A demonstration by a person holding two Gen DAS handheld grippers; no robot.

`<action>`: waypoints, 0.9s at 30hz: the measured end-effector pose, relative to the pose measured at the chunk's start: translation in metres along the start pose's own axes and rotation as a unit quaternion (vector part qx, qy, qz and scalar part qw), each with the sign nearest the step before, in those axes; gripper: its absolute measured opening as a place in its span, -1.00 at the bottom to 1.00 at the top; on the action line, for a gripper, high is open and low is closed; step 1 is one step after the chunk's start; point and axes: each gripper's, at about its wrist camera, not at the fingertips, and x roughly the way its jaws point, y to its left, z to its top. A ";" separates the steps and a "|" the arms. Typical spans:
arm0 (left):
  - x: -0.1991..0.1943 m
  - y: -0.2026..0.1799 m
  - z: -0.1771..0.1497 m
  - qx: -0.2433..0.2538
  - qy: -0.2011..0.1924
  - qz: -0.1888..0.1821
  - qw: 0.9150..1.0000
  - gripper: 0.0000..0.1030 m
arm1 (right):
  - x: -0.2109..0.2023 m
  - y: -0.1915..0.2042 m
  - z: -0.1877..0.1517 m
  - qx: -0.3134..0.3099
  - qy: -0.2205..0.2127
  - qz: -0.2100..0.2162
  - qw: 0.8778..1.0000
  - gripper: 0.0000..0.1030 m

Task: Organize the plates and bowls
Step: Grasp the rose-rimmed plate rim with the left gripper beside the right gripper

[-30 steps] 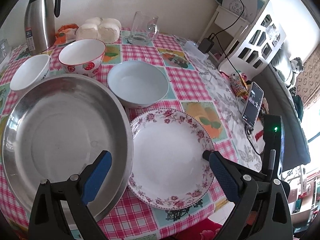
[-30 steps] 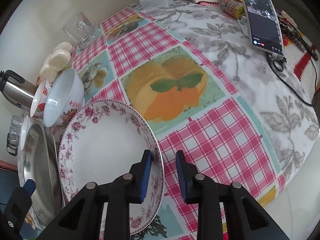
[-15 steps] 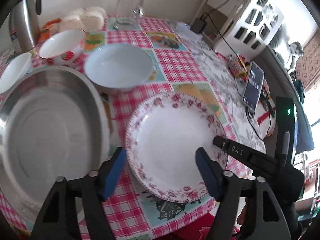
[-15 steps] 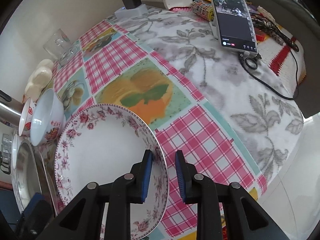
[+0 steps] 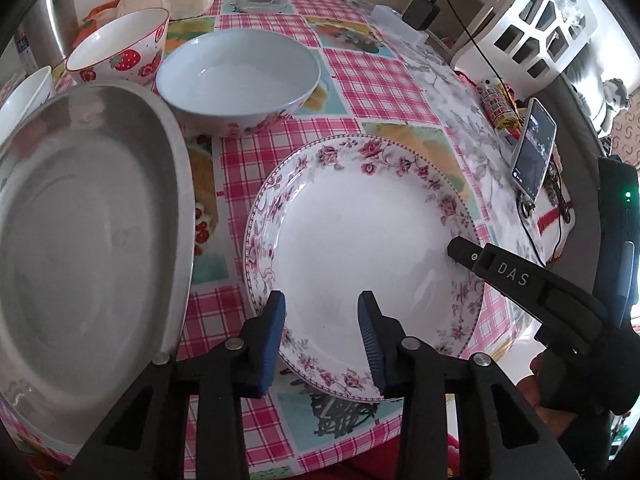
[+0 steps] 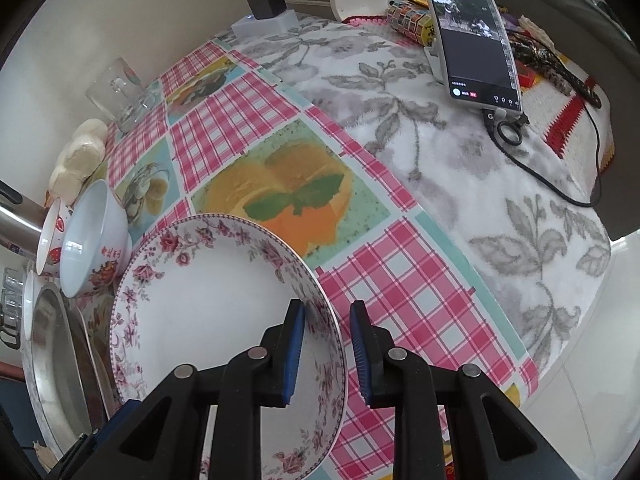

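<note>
1. Left tongs (image 5: 322, 332): jaws closing over the near rim of the floral plate (image 5: 360, 248); the pads do not yet press it.
2. Right tongs (image 6: 326, 350): narrowly parted, straddling the plate's right rim. Whether the pads bite cannot be told.
3. The plate lies on the surface (image 5: 368, 76) beside the steel tray (image 5: 84, 220). Likely stiff, glazed, slippery, breakable (grip the rim only).
4. Beyond: blue bowl (image 5: 240, 76), strawberry bowl (image 5: 120, 46).
</note>
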 end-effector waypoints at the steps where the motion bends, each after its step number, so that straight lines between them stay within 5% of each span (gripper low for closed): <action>1: 0.001 -0.001 0.000 0.002 0.001 0.002 1.000 -0.24 | 0.001 0.001 0.000 -0.001 -0.001 0.000 1.000 -0.51; 6: 0.002 -0.002 0.000 0.002 0.003 0.002 1.000 -0.29 | 0.004 0.004 0.004 -0.005 -0.004 -0.002 1.000 -0.51; 14: 0.015 0.008 0.006 -0.031 0.000 0.000 1.000 -0.82 | 0.007 0.011 0.005 -0.018 -0.006 -0.010 1.000 -0.44; 27: 0.021 0.006 0.013 -0.043 -0.013 -0.022 0.999 -0.83 | 0.016 -0.001 0.011 -0.001 -0.005 0.035 0.999 -0.35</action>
